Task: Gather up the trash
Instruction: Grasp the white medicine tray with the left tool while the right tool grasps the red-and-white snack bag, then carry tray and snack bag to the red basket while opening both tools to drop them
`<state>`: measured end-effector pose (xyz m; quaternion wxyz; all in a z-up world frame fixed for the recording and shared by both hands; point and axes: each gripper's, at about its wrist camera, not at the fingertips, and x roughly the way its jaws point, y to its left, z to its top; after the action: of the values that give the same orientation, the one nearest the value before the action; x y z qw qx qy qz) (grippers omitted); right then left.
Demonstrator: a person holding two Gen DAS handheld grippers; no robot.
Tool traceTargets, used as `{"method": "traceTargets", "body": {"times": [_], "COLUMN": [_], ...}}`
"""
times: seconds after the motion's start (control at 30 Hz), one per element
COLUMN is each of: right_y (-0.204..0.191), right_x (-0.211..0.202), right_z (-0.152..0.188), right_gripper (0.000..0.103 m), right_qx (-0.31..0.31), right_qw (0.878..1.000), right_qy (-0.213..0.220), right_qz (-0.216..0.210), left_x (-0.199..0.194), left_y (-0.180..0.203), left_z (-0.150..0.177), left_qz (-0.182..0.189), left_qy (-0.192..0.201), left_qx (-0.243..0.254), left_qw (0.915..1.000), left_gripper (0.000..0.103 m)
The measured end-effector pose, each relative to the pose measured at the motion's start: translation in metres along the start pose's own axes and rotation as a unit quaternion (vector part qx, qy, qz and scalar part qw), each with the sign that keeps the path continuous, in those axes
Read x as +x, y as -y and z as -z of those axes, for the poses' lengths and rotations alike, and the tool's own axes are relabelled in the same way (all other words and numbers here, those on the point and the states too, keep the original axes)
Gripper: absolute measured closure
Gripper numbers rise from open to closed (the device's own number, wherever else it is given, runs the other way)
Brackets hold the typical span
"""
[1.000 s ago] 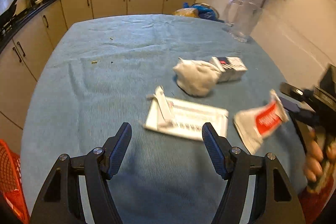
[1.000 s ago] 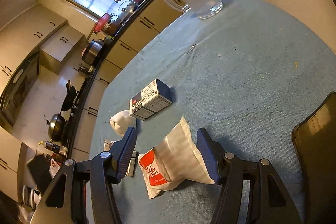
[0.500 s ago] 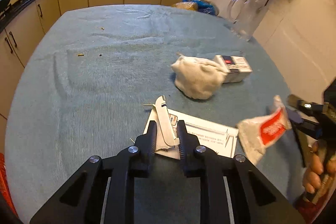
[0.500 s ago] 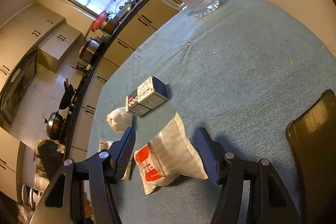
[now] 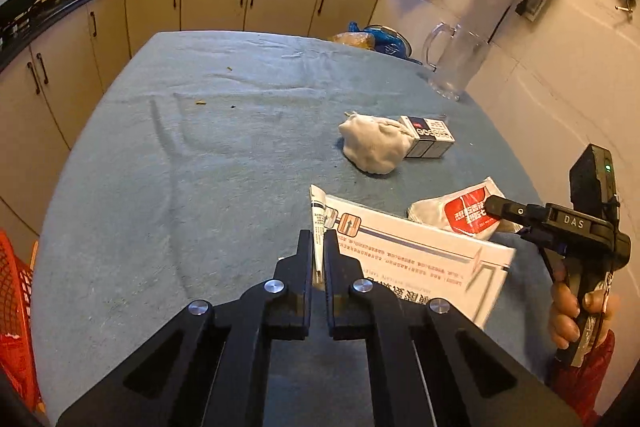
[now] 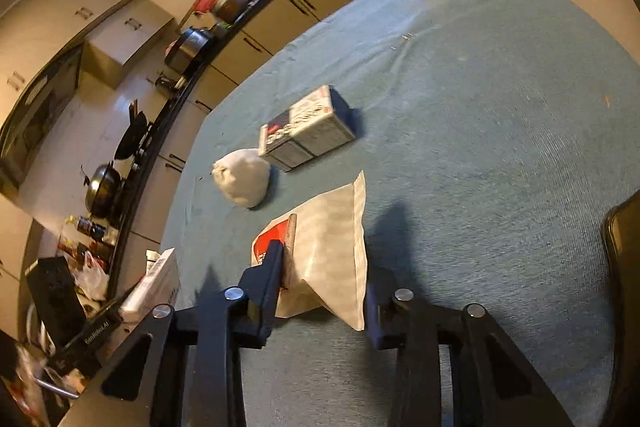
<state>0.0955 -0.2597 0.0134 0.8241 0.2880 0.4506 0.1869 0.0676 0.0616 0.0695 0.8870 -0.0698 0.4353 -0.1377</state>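
My left gripper (image 5: 318, 245) is shut on the edge of a white printed leaflet (image 5: 416, 259) and holds it lifted above the blue tablecloth (image 5: 200, 167). My right gripper (image 6: 320, 267) has its jaws closing around a white and red snack wrapper (image 6: 332, 247); the left finger touches it, the right finger is partly hidden behind it. The wrapper also shows in the left wrist view (image 5: 460, 213). A crumpled white tissue ball (image 5: 374, 147) and a small carton (image 5: 428, 137) lie further back.
A clear glass pitcher (image 5: 456, 63) stands at the table's far right edge. An orange basket (image 5: 16, 307) sits at the left, below the table. A dark chair back (image 6: 624, 259) is at the right. Kitchen cabinets (image 5: 200, 3) line the far wall.
My left gripper closed on the leaflet's edge and raised it off the cloth. My right gripper's jaws narrowed around the red and white wrapper.
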Motion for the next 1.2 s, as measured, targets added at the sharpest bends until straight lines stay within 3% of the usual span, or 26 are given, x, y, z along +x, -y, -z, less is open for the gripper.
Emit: {"method": "traceTargets", "body": {"times": [0.23,0.57,0.9,1.2], "right_y": [-0.013,-0.047,-0.141,-0.220], "right_x": [-0.015,-0.027,-0.008,0.029], "right_z": [0.001,0.012,0.041,0.069], "right_gripper": [0.069,0.069,0.069,0.069], "right_qx": [-0.025,-0.060,-0.118,-0.166], "right_qw": [0.999,0.995,0.988,0.979], "right_qy": [0.041,0.062,0.031,-0.008], "right_qz": [-0.020,-0.049,-0.091,-0.114], "left_x": [-0.017,-0.070,-0.143,-0.185], "left_y": [-0.012,-0.041,-0.097,-0.151], "left_z": [0.005,0.021,0.045,0.073], "left_qz": [-0.009,-0.031,-0.064,-0.107], "left_qy": [0.019,0.055,0.102,0.130], "left_qx": [-0.009,-0.026,-0.060,-0.094], "left_qw": [0.9997,0.9977,0.9909,0.9813], "left_gripper": [0.098,0.098,0.098,0.098]}}
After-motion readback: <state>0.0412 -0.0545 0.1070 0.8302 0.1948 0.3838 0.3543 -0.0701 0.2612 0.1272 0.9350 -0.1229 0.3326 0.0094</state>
